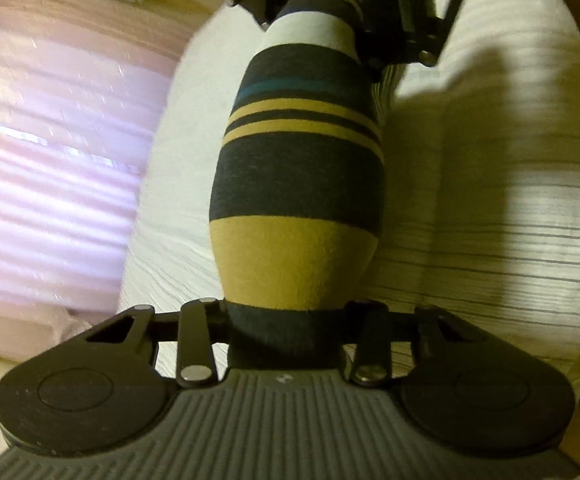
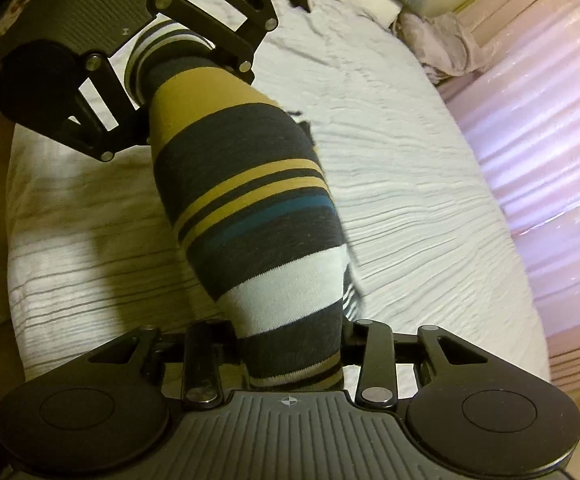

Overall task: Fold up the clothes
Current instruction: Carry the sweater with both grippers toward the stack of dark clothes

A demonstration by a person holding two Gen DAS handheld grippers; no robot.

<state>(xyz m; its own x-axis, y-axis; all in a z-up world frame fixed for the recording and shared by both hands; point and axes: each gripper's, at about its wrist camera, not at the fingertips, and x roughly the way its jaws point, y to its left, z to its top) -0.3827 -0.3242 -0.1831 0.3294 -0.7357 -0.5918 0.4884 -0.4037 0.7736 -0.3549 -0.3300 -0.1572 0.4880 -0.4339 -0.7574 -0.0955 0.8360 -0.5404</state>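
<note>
- We see the left gripper [image 1: 285, 332] clamped on one end of the striped sock [image 1: 298, 184].
- Right gripper [image 2: 290, 364] grips the other end — sock stretched above the white bedspread [image 2: 390, 184].

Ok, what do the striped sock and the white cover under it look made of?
Striped navy, mustard, teal and white sock: looks like a soft, matte stretch knit, with fine ribbing showing. White crinkled bed cover: probably woven cotton, puckered like seersucker, no sheen; its fibre is uncertain.
</note>
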